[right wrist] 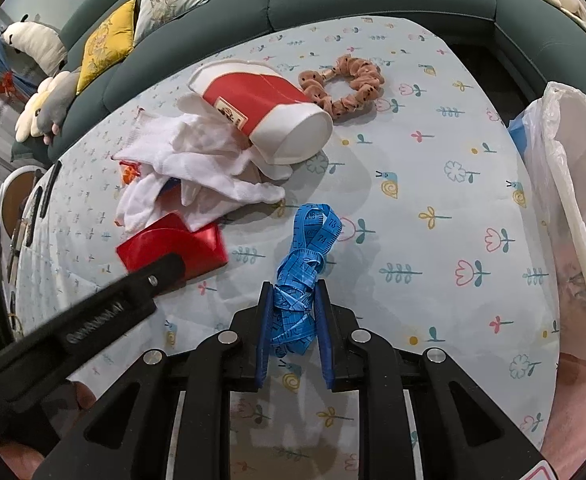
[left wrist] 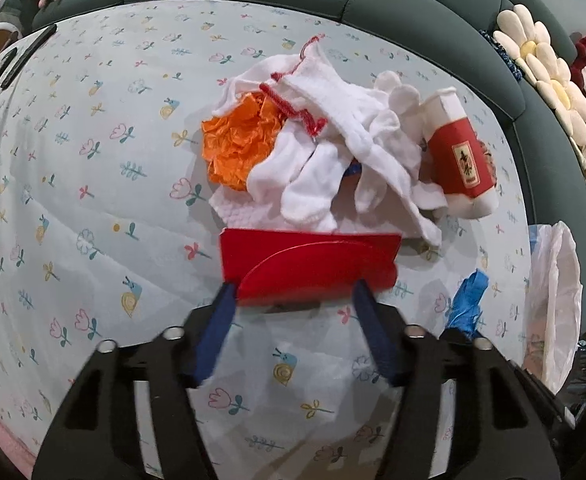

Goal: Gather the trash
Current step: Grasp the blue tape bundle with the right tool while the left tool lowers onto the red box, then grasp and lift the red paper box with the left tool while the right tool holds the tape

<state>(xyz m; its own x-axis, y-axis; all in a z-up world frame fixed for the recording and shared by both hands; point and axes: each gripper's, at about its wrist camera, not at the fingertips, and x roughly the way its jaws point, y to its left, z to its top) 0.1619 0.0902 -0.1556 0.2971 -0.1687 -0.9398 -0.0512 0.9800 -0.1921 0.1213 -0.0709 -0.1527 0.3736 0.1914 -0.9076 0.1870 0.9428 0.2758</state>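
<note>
The left gripper (left wrist: 295,294) has its two blue fingers (left wrist: 223,312) set half apart around the near edge of a flat red envelope (left wrist: 309,266), each finger touching one end of that edge, so it seems to be clamped across its width. The envelope lies flat on the flowered tablecloth (left wrist: 93,184), its long axis running left to right across the fingers, with its curved flap facing up. Just beyond the envelope, touching its far edge, sits the pile of rubbish: white gloves (left wrist: 333,140) draped over a crumpled orange wrapper (left wrist: 237,148) and a white paper towel (left wrist: 241,210). To the right of the envelope's pile, a red and white paper cup (left wrist: 461,156) lies on its side, its mouth pointing away. The right gripper (right wrist: 294,312) has its fingers drawn narrow and pressed on a bunched blue tape measure (right wrist: 305,264), whose loose loops trail forward along the fingers. Well right of the envelope, a white plastic bag (right wrist: 573,200) hangs open at the table's edge, probably where the rubbish goes. A brown scrunchie (right wrist: 343,88) lies beyond the cup.
</note>
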